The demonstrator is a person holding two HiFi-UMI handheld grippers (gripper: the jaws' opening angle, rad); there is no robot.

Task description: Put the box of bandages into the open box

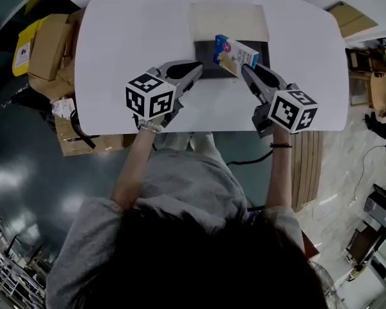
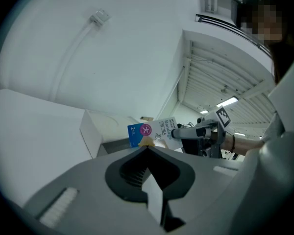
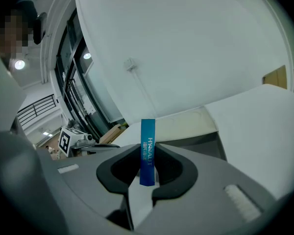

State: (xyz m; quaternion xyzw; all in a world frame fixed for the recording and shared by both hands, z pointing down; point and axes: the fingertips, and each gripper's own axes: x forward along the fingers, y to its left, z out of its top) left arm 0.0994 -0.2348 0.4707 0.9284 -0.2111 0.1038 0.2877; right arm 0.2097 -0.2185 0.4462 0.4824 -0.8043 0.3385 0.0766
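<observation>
Where the right gripper [image 1: 244, 68] meets the box of bandages [image 1: 235, 55], its jaws are clamped on the pack's thin blue edge. Only that edge shows in the right gripper view; the printed faces are turned away. The pack hangs tilted over the open box [image 1: 203, 51], hiding part of its dark interior. Whether it touches the bottom: cannot tell. Left gripper [image 1: 194, 67] sits by the left rim, jaws together, nothing between. White table [image 1: 128, 44] underneath.
</observation>
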